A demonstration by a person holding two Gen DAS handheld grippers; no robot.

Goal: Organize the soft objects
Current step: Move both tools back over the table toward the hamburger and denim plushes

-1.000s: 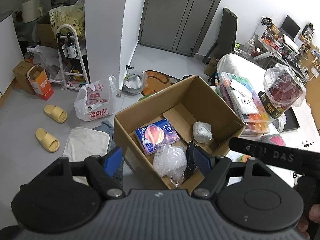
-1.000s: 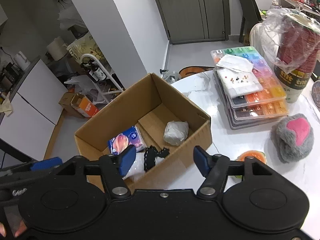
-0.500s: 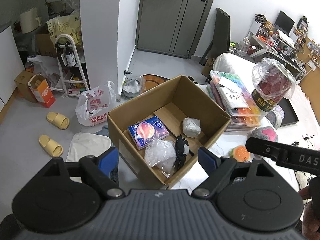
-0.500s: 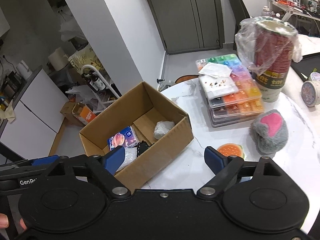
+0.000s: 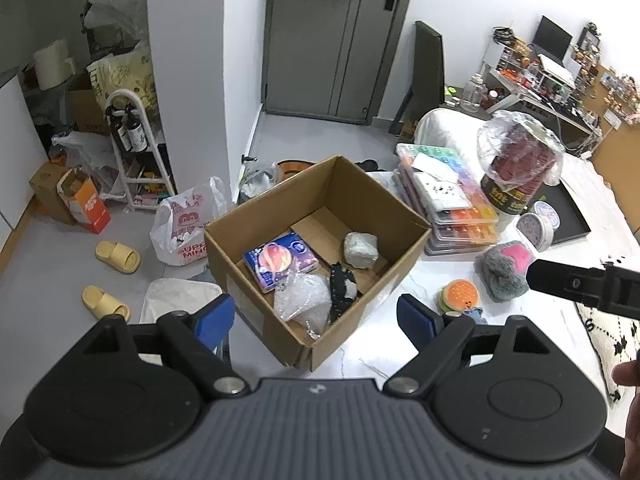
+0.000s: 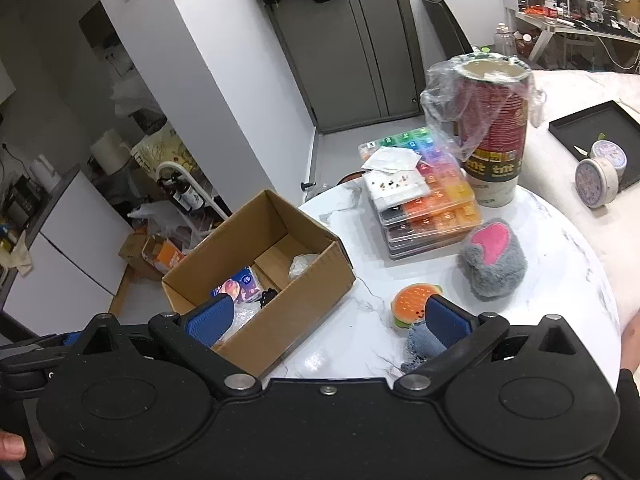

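Left gripper point(image 5: 316, 318) nearest, jaws wide apart, just been opening, nothing held; blue fingertips point(image 5: 214, 316) straddling near corner of cardboard box point(image 5: 260, 320) from above, not touching. Right gripper point(image 6: 328, 320) jaws spread to the widest, just been opening, empty; left pad over near wall of box, right pad in front of burger toy point(image 6: 414, 300). Blue-grey fabric piece point(image 6: 420, 344) lying just near of burger toy, partly hidden by right pad.

Box open-topped, at near-left edge of white marble table point(image 6: 360, 332), corner overhanging the edge. Inside box: crumpled clear plastic bag point(image 5: 304, 300) nearest, black lace-like item point(image 5: 340, 284) just right of it, purple tissue pack point(image 5: 280, 260) at left, grey-white wrapped lump point(image 5: 360, 250) toward far right.

On table right of box: burger toy, then grey plush with pink patch point(image 6: 492, 264) farther right, apart from burger. Behind plush, stack of clear organiser cases with coloured beads point(image 6: 432, 208), white cloth point(image 6: 396, 188) on top. Far right of stack, tall red-and-black canister in plastic wrap point(image 6: 496, 120). Round tin point(image 6: 598, 180) and black tray point(image 6: 592, 124) at far right.

Floor far left: yellow slippers point(image 5: 116, 256), white shopping bag point(image 5: 184, 224).
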